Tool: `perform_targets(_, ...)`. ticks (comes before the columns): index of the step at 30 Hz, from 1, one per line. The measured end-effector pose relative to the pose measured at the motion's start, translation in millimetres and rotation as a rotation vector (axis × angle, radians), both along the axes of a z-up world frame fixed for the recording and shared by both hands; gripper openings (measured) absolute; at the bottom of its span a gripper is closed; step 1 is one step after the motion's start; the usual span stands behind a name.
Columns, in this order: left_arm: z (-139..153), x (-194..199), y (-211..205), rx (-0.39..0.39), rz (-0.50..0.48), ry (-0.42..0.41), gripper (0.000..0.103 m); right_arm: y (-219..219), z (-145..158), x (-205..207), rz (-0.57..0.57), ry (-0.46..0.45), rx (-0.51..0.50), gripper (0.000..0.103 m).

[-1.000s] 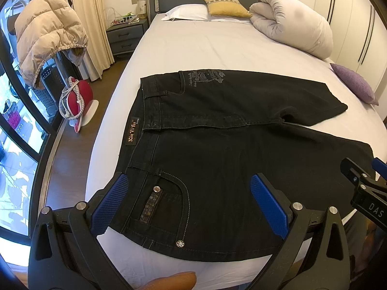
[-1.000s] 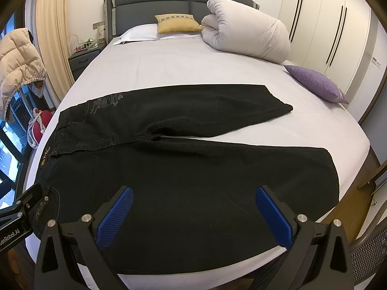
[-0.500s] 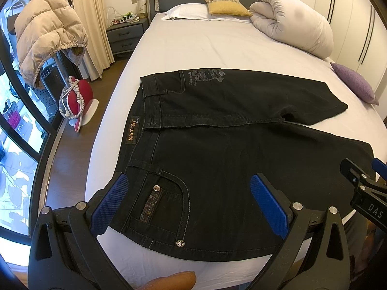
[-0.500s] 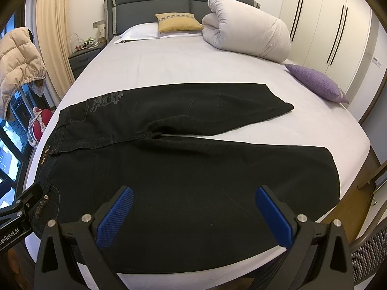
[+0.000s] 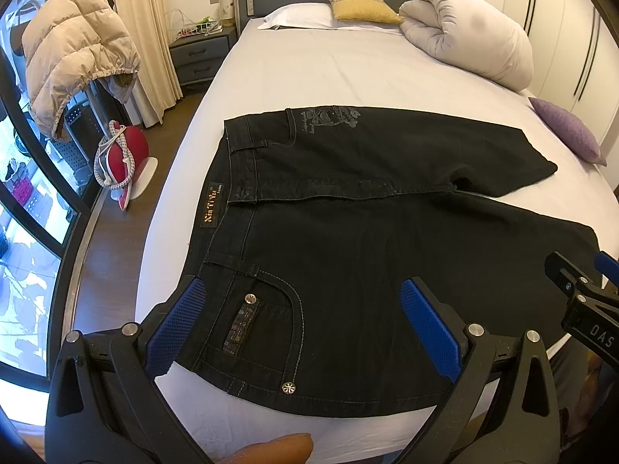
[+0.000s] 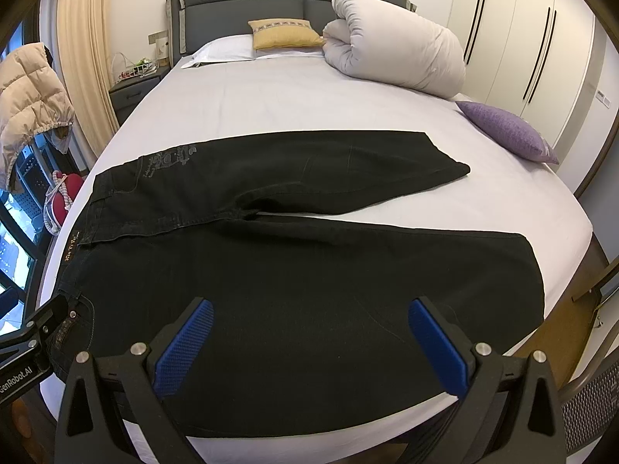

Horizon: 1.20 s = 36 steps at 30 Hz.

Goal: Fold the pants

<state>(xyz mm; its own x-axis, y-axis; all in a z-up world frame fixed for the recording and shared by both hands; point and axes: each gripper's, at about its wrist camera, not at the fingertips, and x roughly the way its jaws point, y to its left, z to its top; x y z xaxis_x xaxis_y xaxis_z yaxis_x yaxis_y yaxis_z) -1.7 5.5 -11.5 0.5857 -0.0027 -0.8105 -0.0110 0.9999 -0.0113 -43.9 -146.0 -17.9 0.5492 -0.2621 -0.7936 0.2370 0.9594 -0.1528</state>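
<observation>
Bedroom, daylight from left-hand window (image 5: 23, 208).
Grey headboard (image 6: 247, 4), white wardrobes (image 6: 514, 46), wood floor (image 5: 116, 232), grey nightstand (image 5: 201, 54).

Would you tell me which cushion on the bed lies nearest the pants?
The purple cushion, beside the far leg's hem of the pants; the yellow cushion sits at the headboard.

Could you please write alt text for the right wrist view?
Black pants lie unfolded across a white bed, waistband at left. The open right hand-held gripper hovers over the near leg, holding nothing.

Home bedroom: bed (image 6: 309, 92), wardrobe (image 6: 514, 38)
</observation>
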Motion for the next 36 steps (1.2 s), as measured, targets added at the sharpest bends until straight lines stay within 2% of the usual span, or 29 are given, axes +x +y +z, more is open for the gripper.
perform_targets(7, -2, 6, 5, 0.002, 0.002, -0.012, 0.103, -2, -3, 4, 0.002, 0.01, 0.001, 0.103)
perform_targets(11, -2, 21, 15, -0.037, -0.003, 0.004, 0.103, -2, -3, 13, 0.01, 0.016, -0.005, 0.103)
perform_targets(15, -6, 50, 22, -0.078, -0.079, 0.029, 0.103, -3, -2, 30, 0.045, 0.012, 0.002, 0.103)
perform_targets(18, -12, 81, 27, -0.119, -0.149, 0.045, 0.103, -3, 2, 50, 0.098, -0.008, 0.033, 0.103)
perform_targets(19, -10, 89, 30, -0.059, -0.139, 0.007, 0.103, -3, 3, 57, 0.11, -0.012, 0.045, 0.103)
perform_targets(22, -3, 111, 36, 0.014, -0.127, -0.051, 0.103, -4, 6, 85, 0.174, -0.029, 0.101, 0.103)
perform_targets(23, -3, 122, 39, -0.004, -0.137, -0.046, 0.103, -4, 7, 92, 0.186, -0.032, 0.107, 0.103)
perform_targets(24, -7, 135, 43, -0.021, -0.138, -0.003, 0.103, -3, 7, 99, 0.198, -0.037, 0.111, 0.103)
perform_targets(27, -19, 174, 63, -0.169, -0.093, 0.1, 0.103, 0, 4, 129, 0.248, -0.058, 0.103, 0.103)
perform_targets(28, -21, 184, 69, -0.206, -0.096, 0.098, 0.103, 1, 4, 137, 0.26, -0.063, 0.097, 0.103)
perform_targets(30, -21, 210, 78, -0.175, -0.091, 0.068, 0.103, 2, 2, 154, 0.298, -0.075, 0.101, 0.103)
perform_targets(32, -22, 243, 86, -0.103, -0.104, 0.055, 0.103, 2, 0, 172, 0.327, -0.084, 0.113, 0.103)
perform_targets(35, -27, 290, 95, -0.062, -0.193, 0.045, 0.103, 1, -5, 194, 0.383, -0.076, 0.122, 0.103)
perform_targets(36, -31, 309, 97, -0.075, -0.246, 0.058, 0.103, 2, -7, 199, 0.401, -0.067, 0.124, 0.1)
